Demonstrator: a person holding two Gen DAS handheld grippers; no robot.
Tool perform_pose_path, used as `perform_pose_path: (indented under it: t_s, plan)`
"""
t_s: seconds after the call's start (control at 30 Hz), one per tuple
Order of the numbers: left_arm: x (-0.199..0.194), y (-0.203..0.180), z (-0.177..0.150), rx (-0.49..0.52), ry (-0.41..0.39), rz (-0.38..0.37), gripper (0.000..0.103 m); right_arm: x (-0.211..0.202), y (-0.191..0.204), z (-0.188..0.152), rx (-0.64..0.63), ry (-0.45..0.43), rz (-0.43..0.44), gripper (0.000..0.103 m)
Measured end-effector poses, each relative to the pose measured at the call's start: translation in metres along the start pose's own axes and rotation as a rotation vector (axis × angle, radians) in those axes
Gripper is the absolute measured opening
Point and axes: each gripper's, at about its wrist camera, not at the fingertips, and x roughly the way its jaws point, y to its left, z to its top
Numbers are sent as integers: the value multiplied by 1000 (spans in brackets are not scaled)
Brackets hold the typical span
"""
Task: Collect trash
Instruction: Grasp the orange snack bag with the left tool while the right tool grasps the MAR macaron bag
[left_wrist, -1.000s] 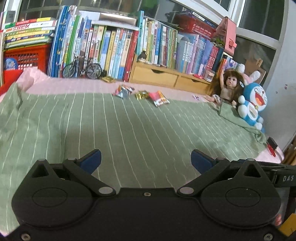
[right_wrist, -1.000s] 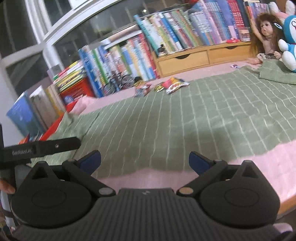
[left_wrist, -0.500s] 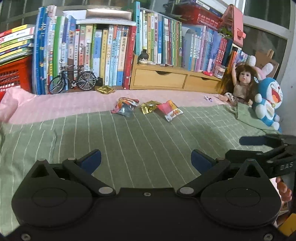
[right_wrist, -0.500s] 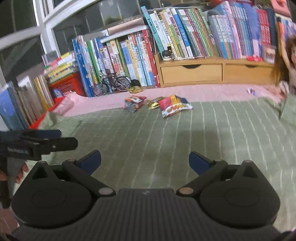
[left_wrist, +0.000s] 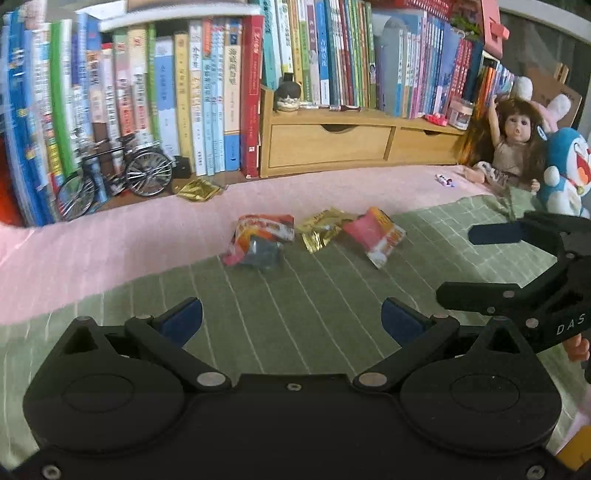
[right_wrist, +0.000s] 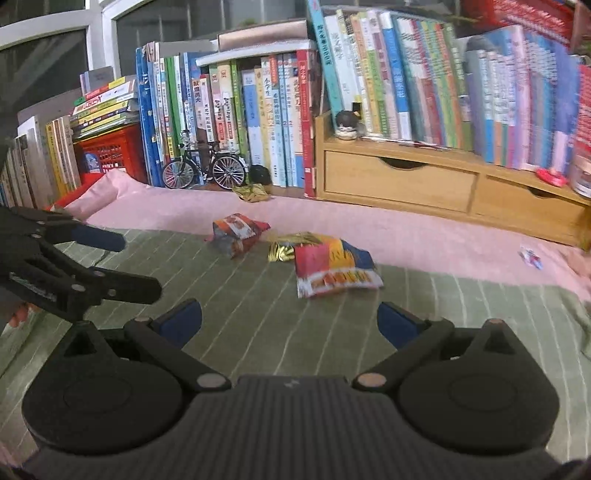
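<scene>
Right wrist: 4 wrappers (right_wrist: 334, 271), 2 grippers (right_wrist: 290, 319).

Your right claw (right_wrist: 290, 319) hangs with its jaws spread wide and nothing between them, above the green striped cover (right_wrist: 258, 314). Just ahead lies a red-and-blue snack bag (right_wrist: 334, 273), touching a gold wrapper (right_wrist: 286, 248), with a crumpled packet (right_wrist: 236, 233) beside that. Your left claw (right_wrist: 110, 258) shows at the left edge, also spread apart.
</scene>
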Motion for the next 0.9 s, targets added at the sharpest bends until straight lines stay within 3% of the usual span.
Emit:
perform_pose_path:
  t_s: [0.1, 0.23, 0.33, 0.63, 0.9]
  plan:
    - [29, 8, 14, 21, 27, -55, 103, 25, -5, 9, -5, 15, 10, 103]
    - [65, 20, 27, 40, 54, -13, 103, 54, -16, 16, 35, 38, 62, 103]
    - [80, 31, 32, -12, 64, -51, 103, 70, -24, 18, 59, 38, 90, 103]
    - [111, 53, 44, -120, 35, -76, 103, 101, -37, 14, 68, 53, 42, 103]
    - [109, 56, 45, -172, -24, -120, 101, 108, -31, 13, 29, 15, -38, 103]
